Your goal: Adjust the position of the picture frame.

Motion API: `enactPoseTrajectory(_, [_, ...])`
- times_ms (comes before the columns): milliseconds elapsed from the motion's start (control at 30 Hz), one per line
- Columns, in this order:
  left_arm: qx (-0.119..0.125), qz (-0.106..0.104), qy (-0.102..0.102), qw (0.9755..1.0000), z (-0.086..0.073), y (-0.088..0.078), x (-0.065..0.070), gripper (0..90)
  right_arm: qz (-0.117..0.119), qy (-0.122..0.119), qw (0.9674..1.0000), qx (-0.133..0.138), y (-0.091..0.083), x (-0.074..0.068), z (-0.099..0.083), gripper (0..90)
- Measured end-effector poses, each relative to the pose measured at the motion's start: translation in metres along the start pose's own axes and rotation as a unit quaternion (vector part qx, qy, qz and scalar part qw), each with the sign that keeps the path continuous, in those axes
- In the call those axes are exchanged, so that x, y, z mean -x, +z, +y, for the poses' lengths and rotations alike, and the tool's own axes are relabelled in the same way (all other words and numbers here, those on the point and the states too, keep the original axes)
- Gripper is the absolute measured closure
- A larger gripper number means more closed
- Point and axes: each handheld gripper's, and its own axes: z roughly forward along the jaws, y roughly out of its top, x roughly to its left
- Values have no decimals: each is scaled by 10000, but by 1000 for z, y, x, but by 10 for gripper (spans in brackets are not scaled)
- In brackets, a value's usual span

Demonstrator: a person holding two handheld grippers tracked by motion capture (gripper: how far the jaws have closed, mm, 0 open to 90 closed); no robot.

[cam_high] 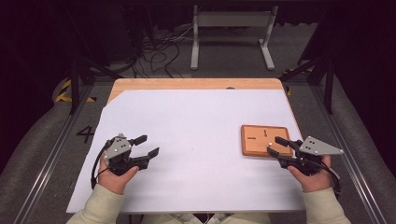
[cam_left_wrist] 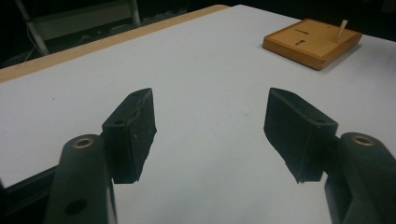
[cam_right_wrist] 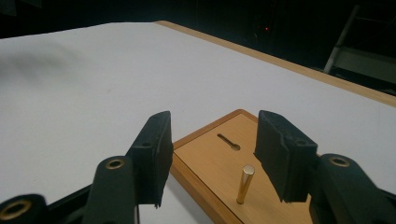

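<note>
The right gripper (cam_right_wrist: 210, 158) hangs spread over the board (cam_high: 265, 140) at the sheet's (cam_high: 196, 116) right, its jaws flanking the upright pin (cam_right_wrist: 244, 184) — likely the target; center, then close squarely. The left gripper (cam_left_wrist: 210, 135) rests spread, empty, well apart. Dark room — cables (cam_high: 159, 51) beyond.

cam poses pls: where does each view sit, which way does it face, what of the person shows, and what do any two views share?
High view: above the person's side, facing forward and down on the table; forearms, hands, left claw, right claw.
Left gripper view: on the left claw, facing across the sheet toward the board; own open jaws.
Right gripper view: on the right claw, low over the board, a brass pin between its jaws.
Shared: the board, in all three.
</note>
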Motion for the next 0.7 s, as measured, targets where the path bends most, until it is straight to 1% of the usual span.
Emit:
enactPoseTrajectory(67, [4, -6, 16, 10000, 0, 0, 2, 350, 24, 23, 10000, 33, 0, 0, 1, 476])
enactPoseTrajectory(100, [-11, -2, 70, 10000, 1, 0, 2, 347, 31, 12, 10000, 33, -1, 0, 1, 477])
enactPoseTrajectory(167, [-5, 3, 90, 10000, 1, 0, 3, 340, 8, -26, 10000, 17, -1, -1, 1, 480])
enactPoseTrajectory(300, [17, 9, 98, 9999, 1, 0, 5, 332, 54, -22, 10000, 49, -1, -1, 1, 481])
enactPoseTrajectory(433, [28, -8, 109, 9999, 1, -1, 6, 332, 0, -41, 10000, -1, -1, -1, 0, 475])
enactPoseTrajectory(700, [10, -16, 135, 9999, 0, 1, 6, 332, -33, -25, 10000, 43, -3, -1, 2, 499])
